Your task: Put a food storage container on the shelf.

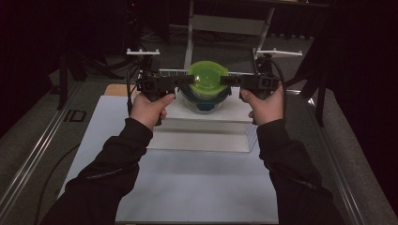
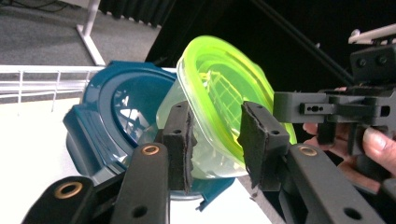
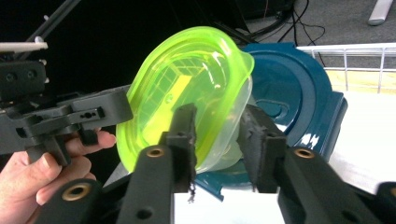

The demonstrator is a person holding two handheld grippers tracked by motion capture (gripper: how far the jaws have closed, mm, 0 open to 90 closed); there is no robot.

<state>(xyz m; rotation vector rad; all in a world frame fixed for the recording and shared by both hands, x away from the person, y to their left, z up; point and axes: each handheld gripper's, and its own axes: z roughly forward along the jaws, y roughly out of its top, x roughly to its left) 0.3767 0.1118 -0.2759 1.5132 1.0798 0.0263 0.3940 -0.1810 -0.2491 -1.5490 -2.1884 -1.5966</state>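
In the high view, the left gripper [image 1: 184, 80] and the right gripper [image 1: 224, 80] face each other from either side of a clear container with a lime-green lid [image 1: 205, 78], held above a dark blue container [image 1: 205, 100]. The blue one rests on a white raised block [image 1: 206, 123] on the desk [image 1: 197, 187]. The person's left hand [image 1: 149, 108] and right hand [image 1: 265, 106] grip the handles.

In the left gripper view, the left gripper [image 2: 215, 140] has its 2 jaws on either side of the clear tub's wall, below the green lid [image 2: 229, 88]; whether both pads touch it, I cannot tell. The blue container [image 2: 112, 112] lies tilted behind.

In the right gripper view, the right gripper [image 3: 217, 140] likewise straddles the clear tub under the green lid [image 3: 182, 88], contact unclear. The blue container [image 3: 294, 93] sits behind, with a white wire rack [image 3: 359, 60] beyond.
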